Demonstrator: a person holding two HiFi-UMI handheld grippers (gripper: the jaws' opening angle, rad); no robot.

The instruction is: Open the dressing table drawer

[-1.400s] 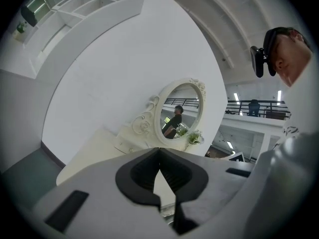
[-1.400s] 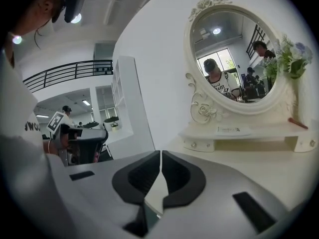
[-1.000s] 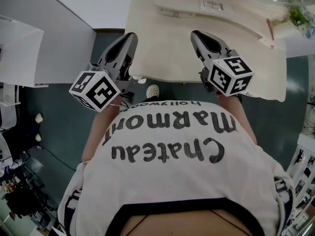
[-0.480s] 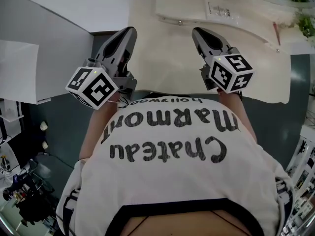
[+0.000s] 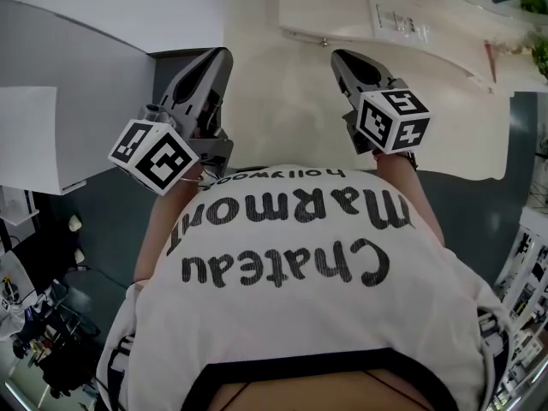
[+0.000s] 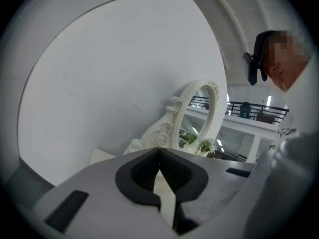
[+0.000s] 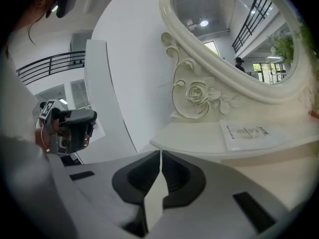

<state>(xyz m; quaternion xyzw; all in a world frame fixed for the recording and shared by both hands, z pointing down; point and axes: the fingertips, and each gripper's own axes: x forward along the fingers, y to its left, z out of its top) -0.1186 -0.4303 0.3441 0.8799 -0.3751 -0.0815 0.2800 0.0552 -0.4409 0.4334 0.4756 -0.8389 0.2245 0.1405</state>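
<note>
A person in a white printed T-shirt [image 5: 300,272] stands at a cream dressing table [image 5: 282,118] with a two-jaw gripper in each hand, both held above the tabletop and touching nothing; the left gripper [image 5: 224,54] hangs over the table's left edge, beside a white wall panel [image 5: 86,67], its marker cube [image 5: 158,155] close to the person's chest; the right gripper [image 5: 336,56] hangs well apart from it, to the right, pointing at the low raised tier [image 5: 342,11] along the back of the table; a small knob [image 5: 324,41] shows on the front edge of that tier, just ahead of the right gripper's tips and clear of them, though the drawer's own outline cannot be made out from above; a printed leaflet [image 5: 401,22] lies flat on the tier, right of the knob; the left gripper view shows the left gripper [image 6: 159,151] with its jaws clenched tip to tip on nothing, the carved oval mirror [image 6: 199,113] rising beyond them; the right gripper view shows the right gripper [image 7: 160,154] likewise clenched and empty, with the tier [image 7: 199,133], the leaflet [image 7: 249,132] and the mirror's rose-carved frame [image 7: 199,91] ahead.
</note>
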